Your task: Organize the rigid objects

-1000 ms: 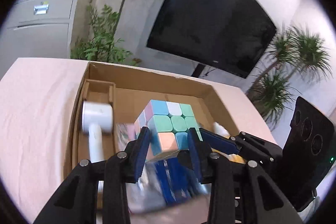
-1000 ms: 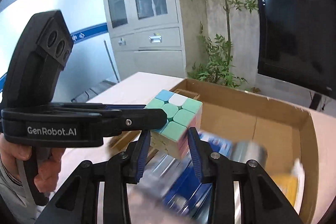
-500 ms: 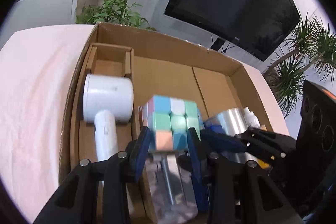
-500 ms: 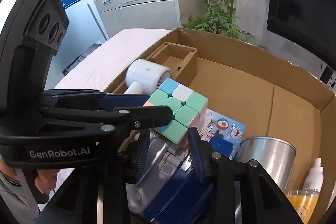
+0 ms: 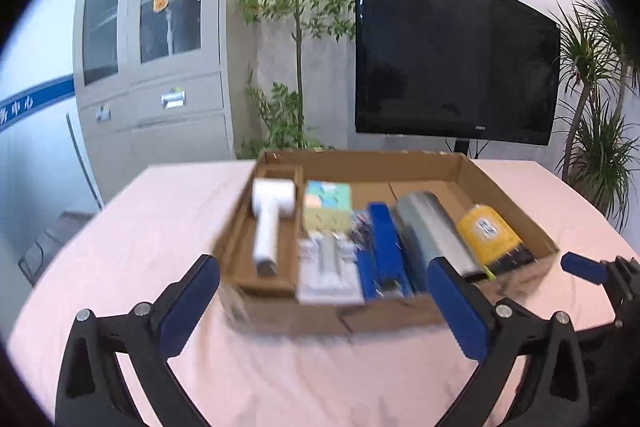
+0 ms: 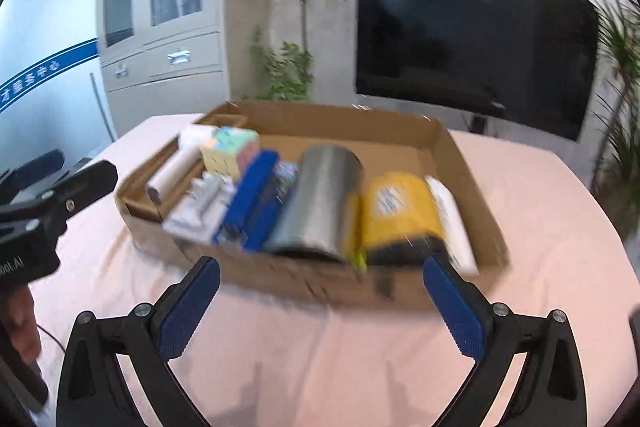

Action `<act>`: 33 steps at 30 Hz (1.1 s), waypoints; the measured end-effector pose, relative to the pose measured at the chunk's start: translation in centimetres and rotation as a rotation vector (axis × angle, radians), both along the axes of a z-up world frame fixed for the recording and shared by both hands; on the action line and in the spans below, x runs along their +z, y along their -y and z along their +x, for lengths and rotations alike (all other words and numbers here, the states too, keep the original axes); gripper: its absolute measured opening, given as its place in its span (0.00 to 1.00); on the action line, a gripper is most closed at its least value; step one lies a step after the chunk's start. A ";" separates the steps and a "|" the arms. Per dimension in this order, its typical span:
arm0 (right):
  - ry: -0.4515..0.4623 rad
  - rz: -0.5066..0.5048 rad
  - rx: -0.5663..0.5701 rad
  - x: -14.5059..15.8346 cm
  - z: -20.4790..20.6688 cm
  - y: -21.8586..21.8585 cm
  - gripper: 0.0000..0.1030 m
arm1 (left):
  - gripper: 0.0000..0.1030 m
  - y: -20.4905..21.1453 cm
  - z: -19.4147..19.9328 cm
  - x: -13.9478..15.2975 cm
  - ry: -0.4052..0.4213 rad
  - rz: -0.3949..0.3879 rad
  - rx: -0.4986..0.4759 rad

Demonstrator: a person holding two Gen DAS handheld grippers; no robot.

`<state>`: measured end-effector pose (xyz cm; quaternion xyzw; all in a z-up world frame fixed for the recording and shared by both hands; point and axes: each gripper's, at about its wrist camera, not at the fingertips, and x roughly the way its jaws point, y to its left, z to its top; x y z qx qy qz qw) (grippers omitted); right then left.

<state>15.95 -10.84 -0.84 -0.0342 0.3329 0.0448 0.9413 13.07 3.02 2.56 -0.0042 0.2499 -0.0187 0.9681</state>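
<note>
A pastel puzzle cube (image 5: 327, 205) lies in the cardboard box (image 5: 360, 159), beside a white hair dryer (image 5: 270, 217); the cube also shows in the right wrist view (image 6: 229, 149). The box (image 6: 336, 117) also holds a blue box (image 5: 385, 247), a silver can (image 6: 317, 201), a yellow pack (image 6: 396, 211) and a white bottle (image 6: 450, 215). My left gripper (image 5: 323, 301) is open and empty, in front of the box. My right gripper (image 6: 320, 301) is open and empty, also in front of the box.
The box sits on a table with a pink cloth (image 5: 160, 219). A blister pack (image 5: 330, 269) lies at the box's near edge. A large black screen (image 5: 452, 55), plants and a grey cabinet (image 5: 152, 67) stand behind the table.
Both grippers were shut on the cube over the box. They have let it go, opened wide and pulled back; the cube now lies in the box.
</note>
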 end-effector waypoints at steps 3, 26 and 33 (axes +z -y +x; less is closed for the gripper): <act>0.012 -0.026 -0.014 0.2 -2.0 0.9 0.99 | 1.00 1.5 -1.1 -0.2 -0.017 0.007 0.009; 0.030 -0.032 -0.015 1.6 -4.6 2.1 0.99 | 1.00 2.4 -3.1 0.1 -0.067 -0.021 0.030; 0.015 -0.037 -0.012 0.9 -3.9 1.9 0.99 | 1.00 2.4 -2.4 -0.5 -0.082 -0.006 0.027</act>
